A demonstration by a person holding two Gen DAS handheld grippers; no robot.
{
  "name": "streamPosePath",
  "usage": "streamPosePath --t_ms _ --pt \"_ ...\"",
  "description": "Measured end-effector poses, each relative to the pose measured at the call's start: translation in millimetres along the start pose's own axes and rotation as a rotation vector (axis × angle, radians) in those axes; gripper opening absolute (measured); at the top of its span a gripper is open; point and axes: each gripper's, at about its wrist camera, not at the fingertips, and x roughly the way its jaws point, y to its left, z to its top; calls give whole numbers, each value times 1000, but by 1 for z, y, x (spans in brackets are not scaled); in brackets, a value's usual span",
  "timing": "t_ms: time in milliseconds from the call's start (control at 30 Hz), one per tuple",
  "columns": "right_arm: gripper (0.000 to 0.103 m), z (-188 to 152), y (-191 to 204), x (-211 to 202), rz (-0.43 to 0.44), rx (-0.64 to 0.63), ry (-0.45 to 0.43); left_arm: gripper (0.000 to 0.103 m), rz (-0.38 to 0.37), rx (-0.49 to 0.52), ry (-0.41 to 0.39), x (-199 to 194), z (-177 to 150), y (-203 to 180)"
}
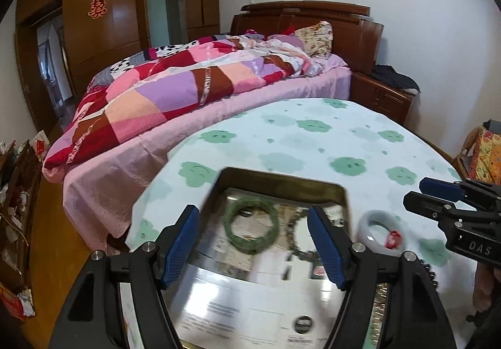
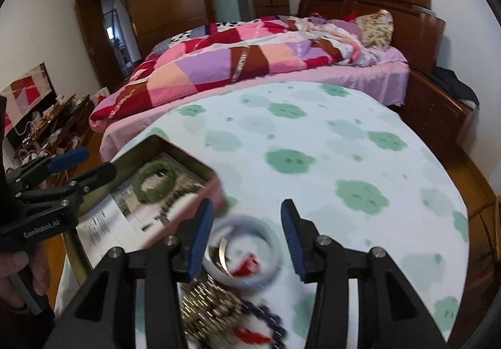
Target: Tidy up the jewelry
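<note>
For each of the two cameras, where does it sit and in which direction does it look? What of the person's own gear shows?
Left wrist: sits on the left gripper, looks over the tin box holding the green bangle; its open jaws and the right gripper show.
Right wrist: sits on the right gripper, looks down on the pale bangle; its open jaws and the left gripper show.
Shared: box, both bangles, flowered tablecloth, bed.

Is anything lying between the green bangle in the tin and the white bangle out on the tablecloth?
Yes: the tin's side wall separates green bangle from white bangle; dark beads lie inside beside it. Left wrist view shows this.
</note>
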Motion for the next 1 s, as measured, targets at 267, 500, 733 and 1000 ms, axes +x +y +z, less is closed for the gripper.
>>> streamPosePath --t_ms 267,500,733,1000 --pt "52 -34 -31 -24 -25 70 2 71 -101 -36 4 -27 -21 -33" --pt "52 -58 -38 -31 -38 66 -6 71 -117 11 34 -34 -35 -62" --pt "52 -74 -52 -29 -43 109 -23 37 -177 78 119 -22 -56 -91" --pt "57 -79 -50 -29 -57 101 -42 27 -251 81 178 -11 -68 -100"
